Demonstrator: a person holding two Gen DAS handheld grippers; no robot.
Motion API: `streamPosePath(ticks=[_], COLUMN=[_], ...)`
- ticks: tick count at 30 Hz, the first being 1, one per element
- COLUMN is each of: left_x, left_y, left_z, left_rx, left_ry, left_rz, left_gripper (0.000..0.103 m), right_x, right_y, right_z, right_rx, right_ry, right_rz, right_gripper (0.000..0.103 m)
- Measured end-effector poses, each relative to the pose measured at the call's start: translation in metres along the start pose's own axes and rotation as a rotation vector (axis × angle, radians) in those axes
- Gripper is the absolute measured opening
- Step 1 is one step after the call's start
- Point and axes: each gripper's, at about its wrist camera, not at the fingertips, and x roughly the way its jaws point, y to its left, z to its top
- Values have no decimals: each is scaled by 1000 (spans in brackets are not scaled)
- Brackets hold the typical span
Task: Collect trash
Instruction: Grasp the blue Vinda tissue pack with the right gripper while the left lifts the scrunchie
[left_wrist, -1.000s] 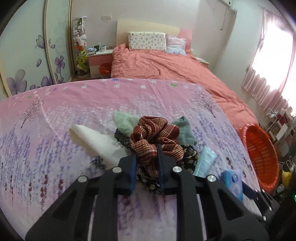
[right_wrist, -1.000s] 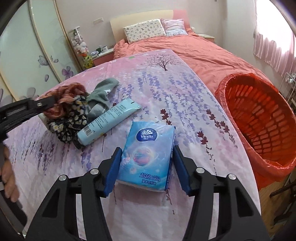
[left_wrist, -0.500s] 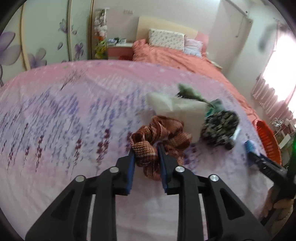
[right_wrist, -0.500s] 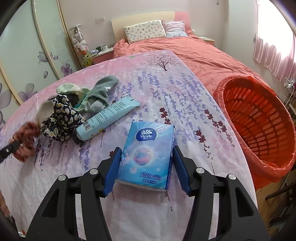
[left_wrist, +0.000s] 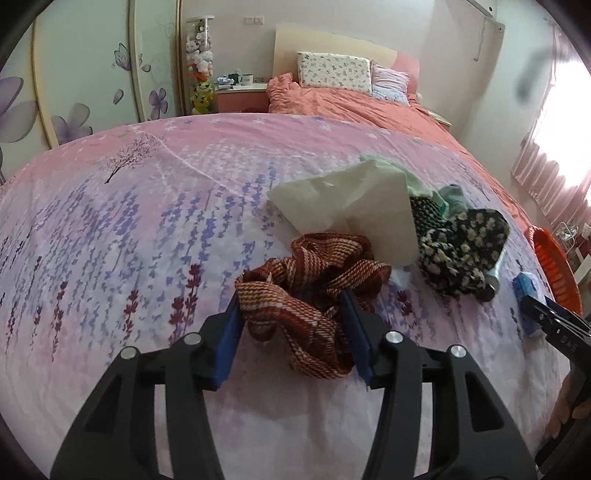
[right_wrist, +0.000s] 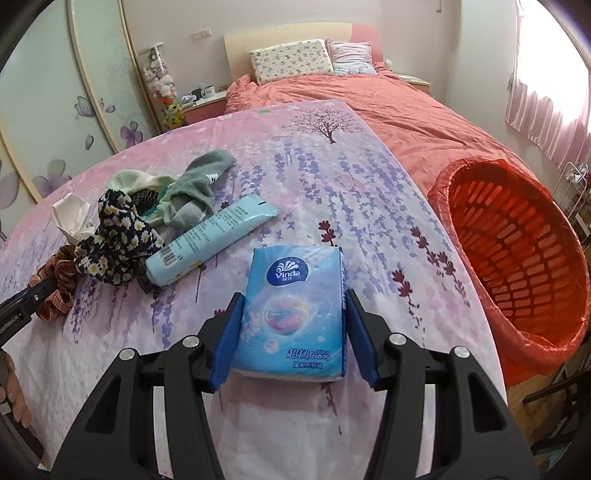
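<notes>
- Trash lies on a pink flowered sheet (left_wrist: 110, 236): a crumpled tissue (left_wrist: 354, 210), a blue tube (right_wrist: 210, 236) and a tissue pack (right_wrist: 295, 314), mixed with socks (right_wrist: 195, 192) and two scrunchies.
- Against a second ago, the brown scrunchie (left_wrist: 314, 291) is no longer lifted in front of the pile; it lies on the sheet, left of the tissue and the floral scrunchie (left_wrist: 461, 251).
- The left gripper (left_wrist: 291, 332) pinched that scrunchie tight before. Its jaws have just been opening: they now stand about half apart with the scrunchie loose between them, the left pad near the cloth, the right pad at its edge, with no squeeze to be seen.
- The right gripper (right_wrist: 291, 332) has not shifted. Its jaws sit half open on either side of the pack, which rests flat on the sheet; whether the pads press on it I cannot tell.
- Both grippers point steeply down at the sheet.
- The left view shows the tissue large and close, and the right gripper's tip at the pack near the right edge, with part of a hand below it.
- The right view alone shows the full orange basket (right_wrist: 517, 258), lined with a red bag, beside the sheet's right edge and empty as far as its inside shows. It also shows the tube whole, lying aslant between the pile and the pack, and the left gripper's finger at the brown scrunchie on the far left.
</notes>
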Motion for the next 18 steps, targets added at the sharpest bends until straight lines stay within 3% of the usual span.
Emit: streamPosePath(ticks=[7, 12, 18], left_x=[5, 8, 11], left_y=[-1, 2, 18], left_z=[4, 6, 5], left_rx=[4, -11, -62], left_ry=[2, 11, 21], left_rz=[32, 66, 35], left_gripper=[52, 64, 67], right_x=[1, 1, 1], right_y=[6, 6, 5], right_z=[-1, -1, -1], right_rx=[-20, -21, -23], right_ry=[6, 7, 8], right_rz=[-25, -28, -31], right_gripper=[55, 55, 55])
